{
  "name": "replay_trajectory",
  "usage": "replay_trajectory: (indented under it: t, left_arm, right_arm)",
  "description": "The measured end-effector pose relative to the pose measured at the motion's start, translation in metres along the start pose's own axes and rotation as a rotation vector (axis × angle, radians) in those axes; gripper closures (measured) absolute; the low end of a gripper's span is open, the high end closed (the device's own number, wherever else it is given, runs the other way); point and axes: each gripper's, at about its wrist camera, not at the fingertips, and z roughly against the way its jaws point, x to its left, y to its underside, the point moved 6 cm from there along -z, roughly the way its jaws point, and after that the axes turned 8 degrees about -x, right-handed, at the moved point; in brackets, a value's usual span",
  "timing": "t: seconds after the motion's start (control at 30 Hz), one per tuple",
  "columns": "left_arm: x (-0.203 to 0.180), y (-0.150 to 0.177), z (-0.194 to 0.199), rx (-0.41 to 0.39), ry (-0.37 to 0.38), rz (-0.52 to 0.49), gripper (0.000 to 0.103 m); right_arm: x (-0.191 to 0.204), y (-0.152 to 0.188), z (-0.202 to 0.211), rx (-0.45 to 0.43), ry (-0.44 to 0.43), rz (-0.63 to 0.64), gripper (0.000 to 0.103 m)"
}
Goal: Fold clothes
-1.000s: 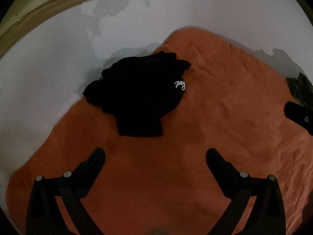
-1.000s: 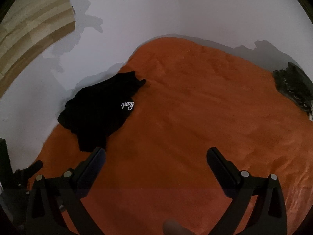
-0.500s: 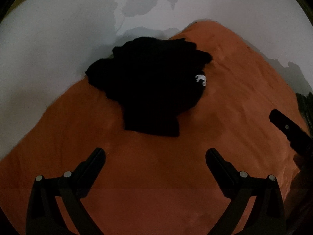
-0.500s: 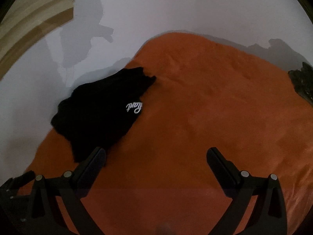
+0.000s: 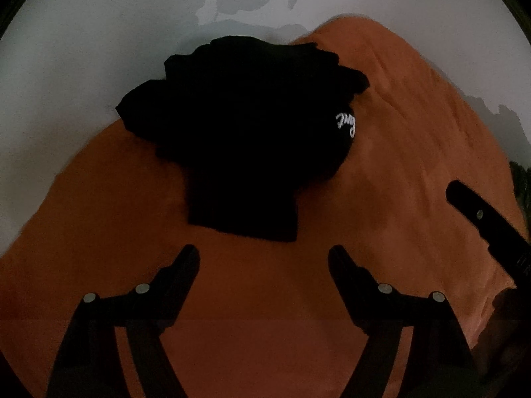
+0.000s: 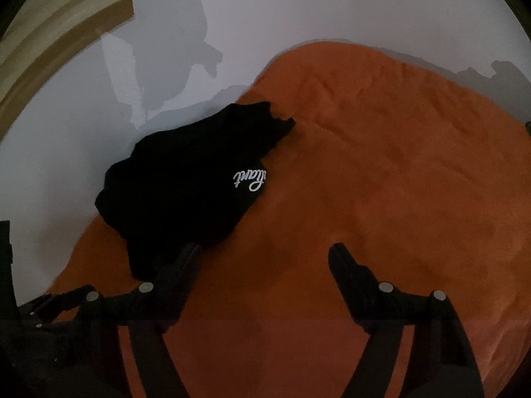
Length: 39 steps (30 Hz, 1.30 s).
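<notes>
A crumpled black garment [image 5: 242,139] with white script lettering [image 6: 250,179] lies bunched near the edge of an orange bedspread [image 5: 398,152], beside a white wall [image 6: 265,6]. The left gripper [image 5: 264,258] hovers just short of it, jaws spread wide and empty. The right gripper [image 6: 265,257] hangs beside the garment's near corner, its jaws likewise spread and holding nothing.

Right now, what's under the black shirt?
The black shirt lies crumpled on an orange blanket near its edge. Anything tucked beneath the shirt is hidden.
</notes>
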Motion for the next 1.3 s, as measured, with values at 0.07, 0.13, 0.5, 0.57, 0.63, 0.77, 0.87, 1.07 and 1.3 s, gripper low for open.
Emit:
replay_trajectory:
  t: [0.07,0.13,0.5,0.57,0.63,0.77,0.87,1.07,1.3]
  left_arm:
    - [0.003,-0.009,-0.002,-0.026,-0.004,0.008,0.022]
    - [0.007,-0.02,-0.002,-0.066,-0.003,0.022,0.022]
    - [0.036,-0.038,-0.036,-0.13,0.079,0.067,0.035]
    - [0.036,-0.035,-0.047,-0.1,0.129,0.045,0.038]
    - [0.036,-0.028,-0.059,-0.029,0.158,0.05,0.038]
    - [0.045,-0.022,-0.075,0.04,0.201,0.144,0.038]
    - [0.055,-0.032,-0.073,-0.028,0.128,0.136,0.038]
    - [0.058,-0.047,-0.087,-0.006,0.041,0.127,0.038]
    - [0.047,-0.056,-0.102,0.025,0.059,0.148,0.038]
  right_arm:
    - [0.001,-0.002,-0.008,0.001,-0.004,0.002,0.024]
    - [0.003,-0.004,-0.015,0.001,-0.008,0.004,0.024]
    - [0.026,0.003,-0.088,0.105,-0.066,0.021,0.06]
    - [0.032,0.004,-0.101,0.107,-0.09,0.008,0.046]
    - [0.039,0.003,-0.112,0.109,-0.121,-0.009,0.023]
    - [0.051,-0.002,-0.133,0.114,-0.127,-0.013,0.017]
    - [0.06,-0.004,-0.152,0.134,-0.121,0.003,0.017]
    - [0.064,-0.006,-0.188,0.231,-0.219,-0.124,0.02]
    - [0.041,-0.012,-0.183,0.223,-0.178,-0.128,0.102]
